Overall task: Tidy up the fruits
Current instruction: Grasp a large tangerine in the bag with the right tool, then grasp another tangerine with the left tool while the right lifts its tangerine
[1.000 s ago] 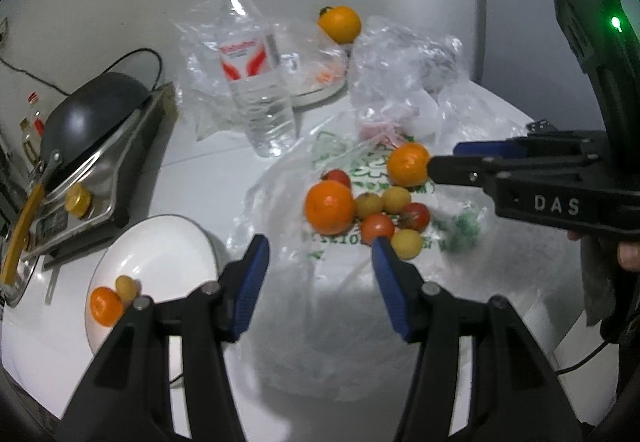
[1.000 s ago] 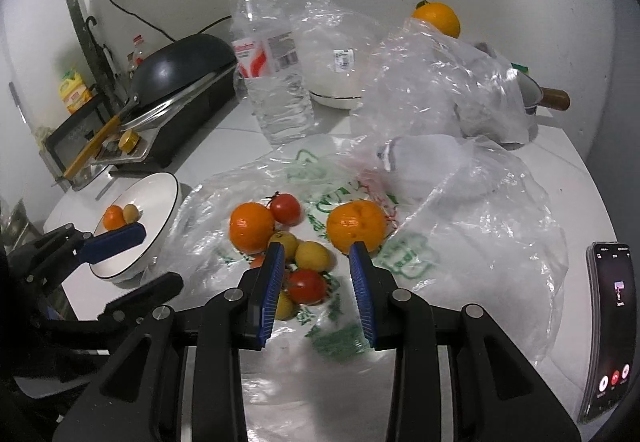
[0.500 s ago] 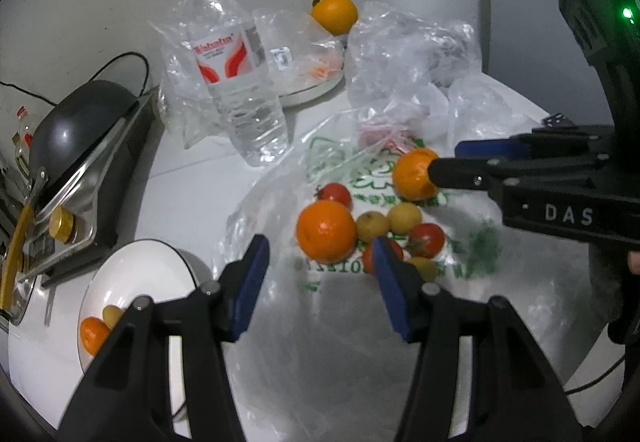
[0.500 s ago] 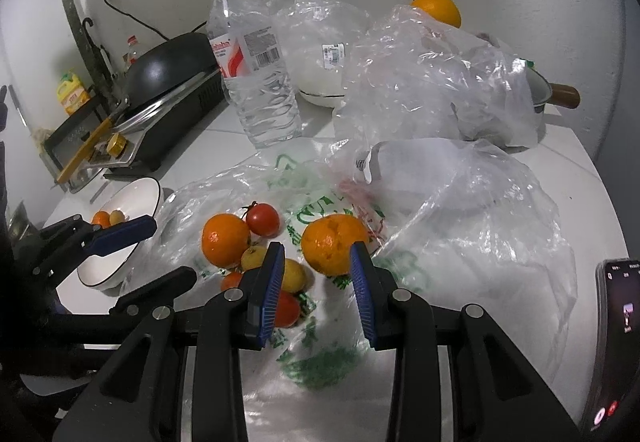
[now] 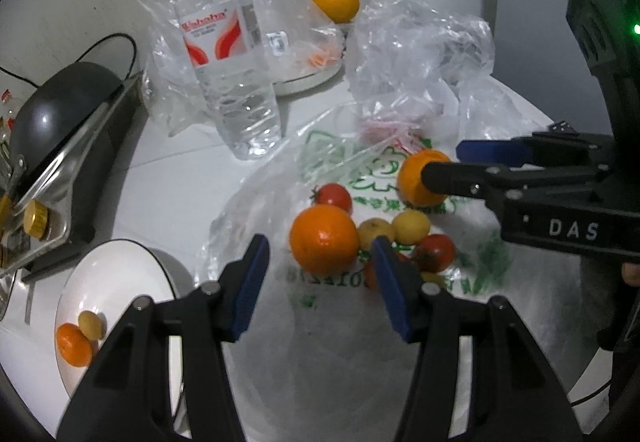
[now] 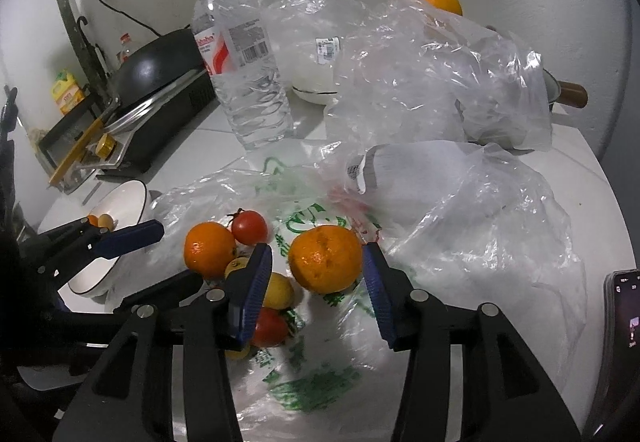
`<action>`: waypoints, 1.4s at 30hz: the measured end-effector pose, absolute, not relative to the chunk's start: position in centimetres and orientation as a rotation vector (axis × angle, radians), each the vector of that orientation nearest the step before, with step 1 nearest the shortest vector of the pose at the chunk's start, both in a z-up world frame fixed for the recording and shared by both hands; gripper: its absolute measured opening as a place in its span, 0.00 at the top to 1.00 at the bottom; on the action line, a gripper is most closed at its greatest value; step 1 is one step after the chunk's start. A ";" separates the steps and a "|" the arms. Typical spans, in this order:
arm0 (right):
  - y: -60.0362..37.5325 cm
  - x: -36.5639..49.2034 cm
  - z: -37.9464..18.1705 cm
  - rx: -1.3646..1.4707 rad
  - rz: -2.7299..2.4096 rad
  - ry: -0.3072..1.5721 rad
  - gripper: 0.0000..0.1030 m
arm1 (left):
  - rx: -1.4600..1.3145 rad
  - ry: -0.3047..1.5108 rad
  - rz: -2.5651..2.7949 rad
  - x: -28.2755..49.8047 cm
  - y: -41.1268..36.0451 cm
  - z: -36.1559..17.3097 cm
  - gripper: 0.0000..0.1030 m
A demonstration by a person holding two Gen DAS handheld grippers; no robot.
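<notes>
Over the bag (image 6: 460, 242), we find our right gripper (image 6: 318, 278) opening around an orange (image 6: 325, 258), not yet gripped; closing comes next.

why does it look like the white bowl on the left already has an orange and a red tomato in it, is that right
Not quite. The white bowl holds a small orange and a small yellow fruit, not a red tomato. The left wrist view shows it. The red tomatoes lie on the plastic bag.
</notes>
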State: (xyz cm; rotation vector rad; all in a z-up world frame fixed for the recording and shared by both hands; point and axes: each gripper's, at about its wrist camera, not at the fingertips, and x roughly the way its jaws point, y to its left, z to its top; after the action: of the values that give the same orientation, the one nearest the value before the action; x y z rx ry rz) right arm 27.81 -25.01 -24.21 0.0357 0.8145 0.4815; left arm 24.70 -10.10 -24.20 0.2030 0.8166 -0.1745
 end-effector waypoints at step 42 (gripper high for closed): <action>-22.8 25.4 -22.4 -0.050 0.487 0.784 0.56 | 0.167 0.756 -0.257 22.1 -9.3 -21.7 0.63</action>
State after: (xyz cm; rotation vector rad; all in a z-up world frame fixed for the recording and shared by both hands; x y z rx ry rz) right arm 25.41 -22.78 -22.40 -0.0496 0.7845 0.4873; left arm 22.14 -9.33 -21.73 0.1672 0.7563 -0.2575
